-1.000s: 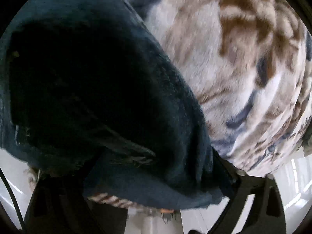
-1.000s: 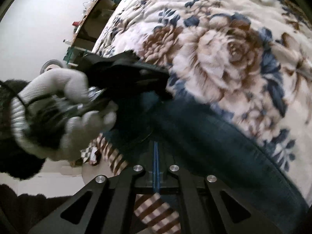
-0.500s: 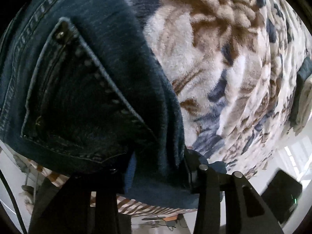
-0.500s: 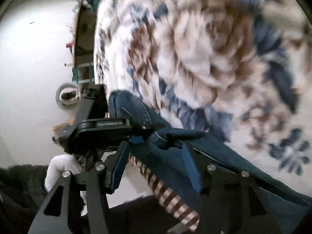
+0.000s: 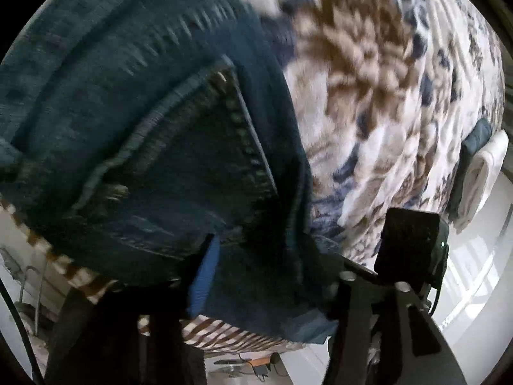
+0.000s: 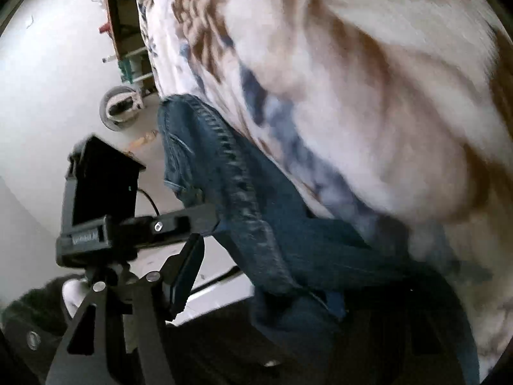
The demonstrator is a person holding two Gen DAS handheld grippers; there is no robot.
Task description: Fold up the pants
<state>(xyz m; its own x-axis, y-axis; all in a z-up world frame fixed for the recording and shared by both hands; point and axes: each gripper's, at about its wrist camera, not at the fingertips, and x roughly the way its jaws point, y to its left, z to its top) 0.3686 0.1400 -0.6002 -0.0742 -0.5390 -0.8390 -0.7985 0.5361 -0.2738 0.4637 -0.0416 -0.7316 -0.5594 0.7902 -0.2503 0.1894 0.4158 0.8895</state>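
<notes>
Floral bedspread bears one pair of jeans.

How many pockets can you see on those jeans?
1: a stitched back pocket on the jeans, facing the left camera. Others may be hidden in the folds or underneath.

Dark denim pants, back pocket uppermost, spread over a floral blanket at the bed's near edge. Left gripper jaws, just opening, astride the denim hem, blue pad alongside. Right gripper's black body near right.
</notes>
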